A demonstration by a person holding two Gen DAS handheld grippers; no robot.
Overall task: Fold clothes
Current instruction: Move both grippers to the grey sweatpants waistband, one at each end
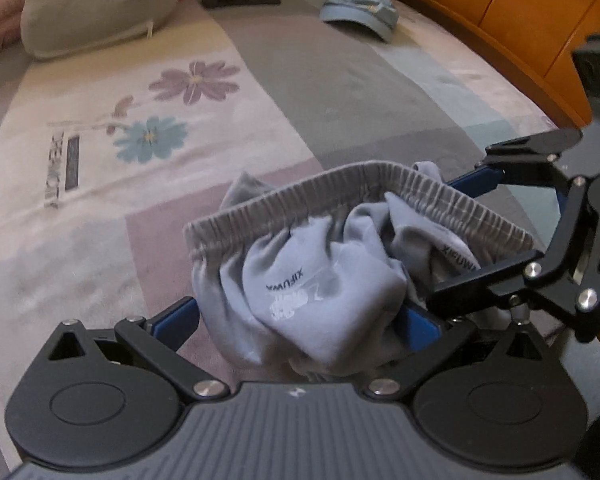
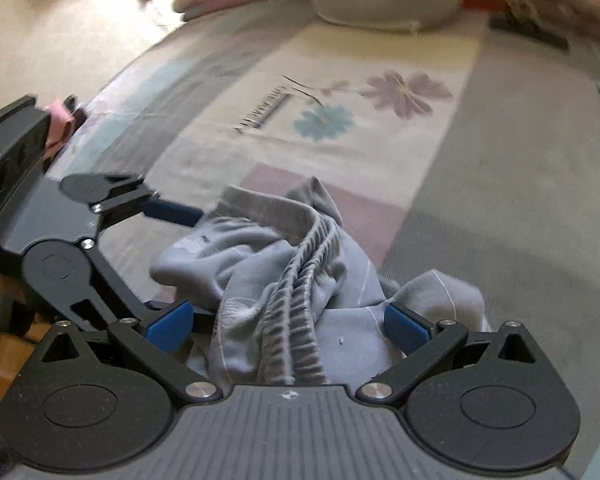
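Grey shorts (image 1: 320, 264) are hanging bunched above the bed (image 1: 100, 220), both the left gripper (image 1: 300, 320) and right gripper (image 2: 288, 320) standing wide apart around cloth, not clenching it, so the crumpled waistband (image 1: 360, 184) is risking slipping down.
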